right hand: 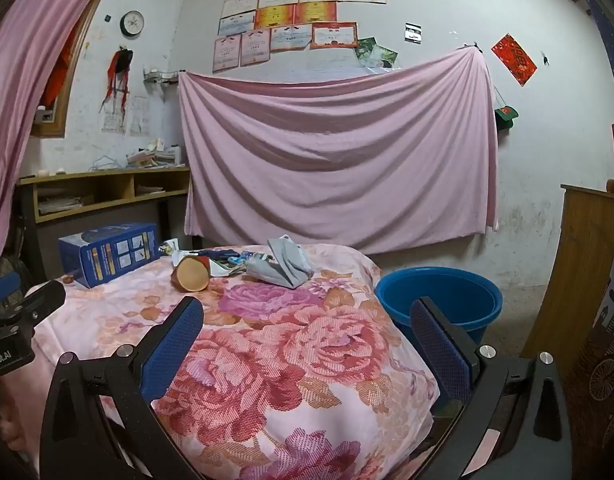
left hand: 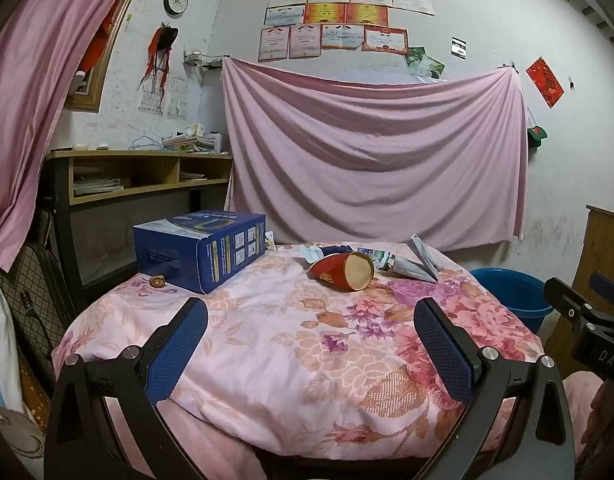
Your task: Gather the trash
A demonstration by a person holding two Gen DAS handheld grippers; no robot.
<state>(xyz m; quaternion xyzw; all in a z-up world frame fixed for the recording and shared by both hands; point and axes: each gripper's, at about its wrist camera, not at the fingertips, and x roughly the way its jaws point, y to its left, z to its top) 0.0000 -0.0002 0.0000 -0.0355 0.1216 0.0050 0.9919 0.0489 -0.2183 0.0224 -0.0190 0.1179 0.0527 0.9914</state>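
Across the far wall, a draped pink sheet; in front of it, a floral quilt spread over the surface, with a blue bucket down at its right edge and a blue cardboard box at its back left. Near the back of the quilt, the trash: a red paper cup tipped on its side, mouth facing forward, a crumpled grey wrapper just beside it, smaller scraps between and behind them, and a small brown bit alone near the box. Left gripper and right gripper both spread wide above the near quilt, holding nothing, well apart from the trash.
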